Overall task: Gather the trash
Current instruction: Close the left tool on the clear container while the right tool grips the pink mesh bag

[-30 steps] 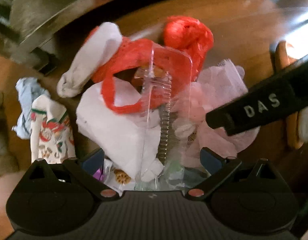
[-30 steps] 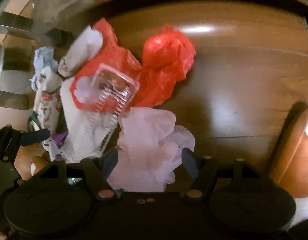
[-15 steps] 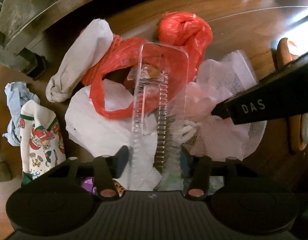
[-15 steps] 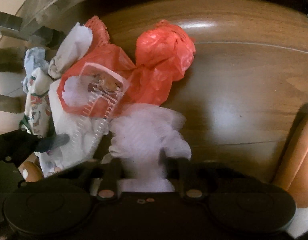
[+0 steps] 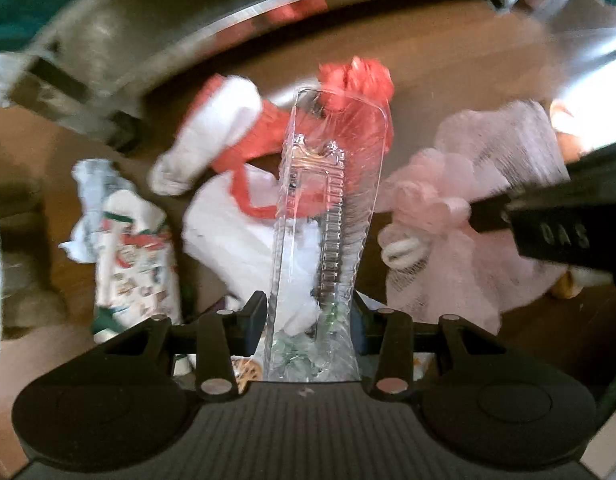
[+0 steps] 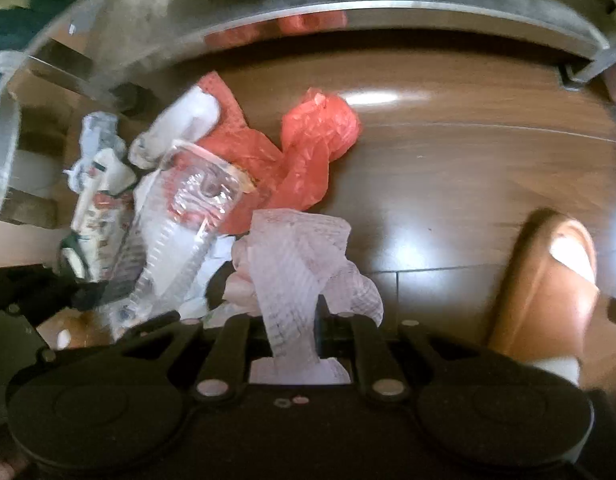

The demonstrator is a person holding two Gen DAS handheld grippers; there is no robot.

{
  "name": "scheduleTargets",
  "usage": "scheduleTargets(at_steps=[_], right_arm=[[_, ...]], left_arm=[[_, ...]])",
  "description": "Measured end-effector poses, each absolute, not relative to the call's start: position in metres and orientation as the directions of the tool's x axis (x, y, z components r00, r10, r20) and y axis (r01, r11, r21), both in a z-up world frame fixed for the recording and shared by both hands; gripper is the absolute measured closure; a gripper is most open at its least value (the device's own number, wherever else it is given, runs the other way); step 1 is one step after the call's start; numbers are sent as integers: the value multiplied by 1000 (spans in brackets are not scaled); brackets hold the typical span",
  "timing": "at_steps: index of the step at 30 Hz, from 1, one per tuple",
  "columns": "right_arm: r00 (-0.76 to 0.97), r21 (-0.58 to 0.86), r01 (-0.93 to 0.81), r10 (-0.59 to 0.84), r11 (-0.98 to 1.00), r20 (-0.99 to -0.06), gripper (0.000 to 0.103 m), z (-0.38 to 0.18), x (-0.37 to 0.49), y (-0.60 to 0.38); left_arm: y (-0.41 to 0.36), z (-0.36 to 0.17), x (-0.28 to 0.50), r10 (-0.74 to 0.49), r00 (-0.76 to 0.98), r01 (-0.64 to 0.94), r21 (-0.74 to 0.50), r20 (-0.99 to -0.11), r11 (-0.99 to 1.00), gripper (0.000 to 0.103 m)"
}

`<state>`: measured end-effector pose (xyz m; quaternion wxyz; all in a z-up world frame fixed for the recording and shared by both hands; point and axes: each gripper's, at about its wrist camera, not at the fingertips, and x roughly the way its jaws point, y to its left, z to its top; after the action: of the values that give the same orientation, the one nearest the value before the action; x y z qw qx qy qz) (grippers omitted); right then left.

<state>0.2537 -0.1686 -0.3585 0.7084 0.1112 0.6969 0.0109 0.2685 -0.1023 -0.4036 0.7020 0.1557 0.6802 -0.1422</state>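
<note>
- Two grips are already made, one per hand, so what matters next is how each held piece lies relative to the fingers that carry it.
- Left gripper (image 5: 308, 316): its fingers are clenched on the near end of a clear plastic clamshell (image 5: 328, 208). The container's long axis runs straight out from the fingers, along the view direction, and its far end stands out over the red plastic bag (image 5: 360, 76) on the floor (image 5: 448, 64).
- Right gripper (image 6: 292, 332): its fingers are pinched on a white foam net (image 6: 296, 256), which fans out forward and to both sides of the grip. In the left wrist view the same net sits to the right of the clamshell, just apart from it.
- Both held items look raised off the pile, though motion blur makes the clearance hard to judge.
- Still on the floor: the red bag, a white paper wad (image 5: 212, 136), a white sheet (image 5: 236, 232) and a printed wrapper (image 5: 136, 256), all nearer the left hand.
- No bin is visible, so I cannot tell which way the carry must go; with so long a lever past the fingers, the clamshell is likely to swing or slip if turned quickly.
</note>
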Motion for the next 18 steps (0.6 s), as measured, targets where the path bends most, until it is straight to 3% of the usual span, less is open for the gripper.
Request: scheduleTargets(at_steps=[18], right_arm=[[403, 193, -45, 194, 980, -894, 92, -134, 202, -123]], left_arm=[[-26, -178, 200, -61, 369, 115, -19, -928, 993, 62]])
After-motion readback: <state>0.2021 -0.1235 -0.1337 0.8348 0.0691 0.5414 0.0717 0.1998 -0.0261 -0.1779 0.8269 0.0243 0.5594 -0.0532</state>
